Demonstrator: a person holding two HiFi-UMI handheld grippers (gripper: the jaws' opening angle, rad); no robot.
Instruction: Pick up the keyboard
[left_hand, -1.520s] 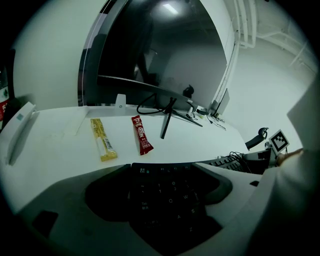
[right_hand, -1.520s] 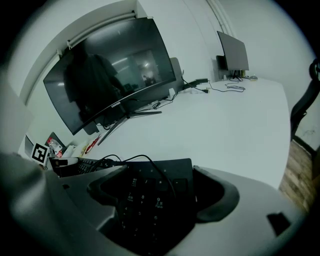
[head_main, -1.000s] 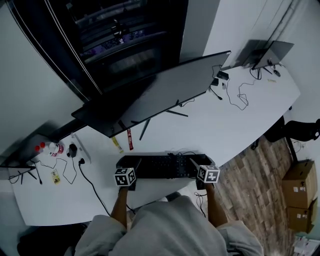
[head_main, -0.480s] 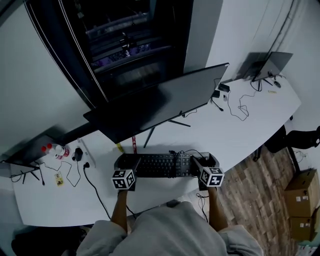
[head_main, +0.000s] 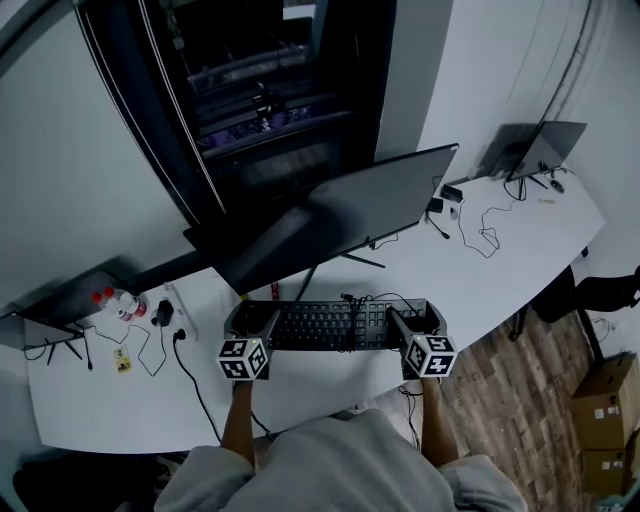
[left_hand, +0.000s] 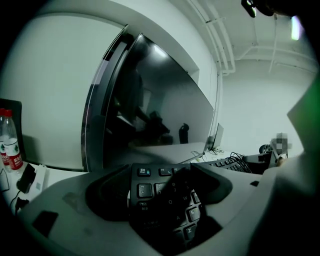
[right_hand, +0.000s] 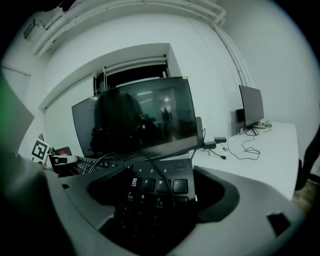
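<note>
Keyboard (head_main: 330, 326) spans between both: left gripper (head_main: 256, 325) clamps its left end, right gripper (head_main: 412, 320) its right end.

White desk (head_main: 480, 275) bears a monitor (head_main: 340, 212), laptop (head_main: 545, 148), cables (head_main: 486, 235) and bottles (head_main: 113, 300) (far left).

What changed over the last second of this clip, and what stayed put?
The keyboard, one end in each tool, now sits closer to the monitor and looks slightly larger, so it seems lifted a little. The left tool and right tool keep the same grip. The monitor, bottles and desk stayed put.
</note>
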